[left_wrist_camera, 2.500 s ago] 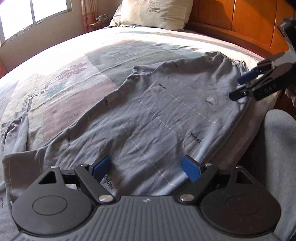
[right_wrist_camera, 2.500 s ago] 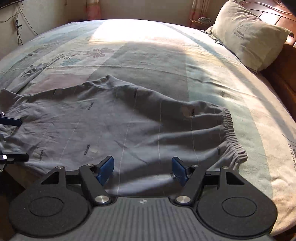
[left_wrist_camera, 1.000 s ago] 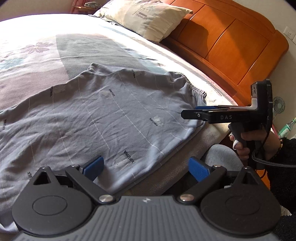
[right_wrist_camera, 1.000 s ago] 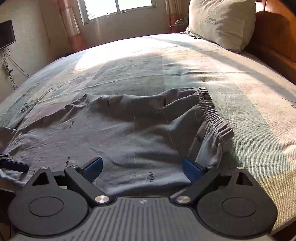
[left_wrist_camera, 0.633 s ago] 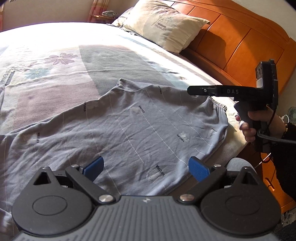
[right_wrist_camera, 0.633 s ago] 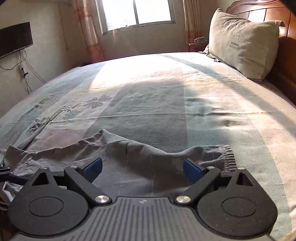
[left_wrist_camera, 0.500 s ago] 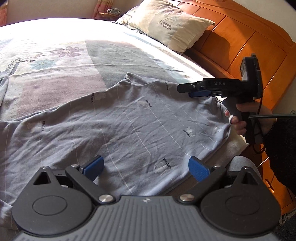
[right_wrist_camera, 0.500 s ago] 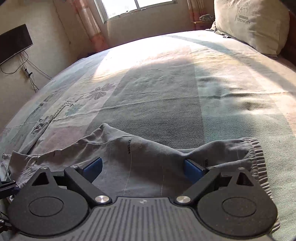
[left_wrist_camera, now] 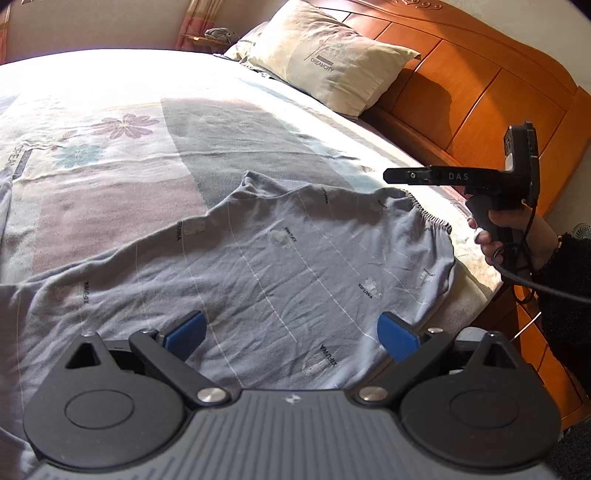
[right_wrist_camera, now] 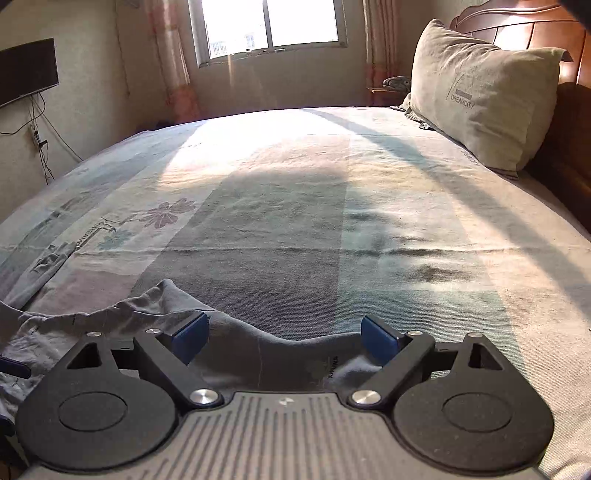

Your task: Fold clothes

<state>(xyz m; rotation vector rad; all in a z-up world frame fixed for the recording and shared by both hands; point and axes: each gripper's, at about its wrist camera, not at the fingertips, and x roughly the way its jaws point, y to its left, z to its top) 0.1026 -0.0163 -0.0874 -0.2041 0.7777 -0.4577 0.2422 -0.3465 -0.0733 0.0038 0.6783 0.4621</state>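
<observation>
Grey-blue trousers with thin white lines and small prints lie spread flat near the bed's front edge, their elastic waistband at the right. My left gripper hovers open over the near part of the cloth, holding nothing. In the left wrist view the right gripper is held by a hand above the waistband, seen side-on. In the right wrist view my right gripper is open over the trousers' far edge, empty.
The patterned bedsheet stretches far beyond the trousers. A beige pillow leans on the orange wooden headboard at the right. Another grey garment lies at the far left. A window and a wall screen stand beyond the bed.
The right gripper has lifted and levelled above the waistband, so its view now shows mostly sheet and window. The left gripper stays open over the trousers, its view shifted slightly.
</observation>
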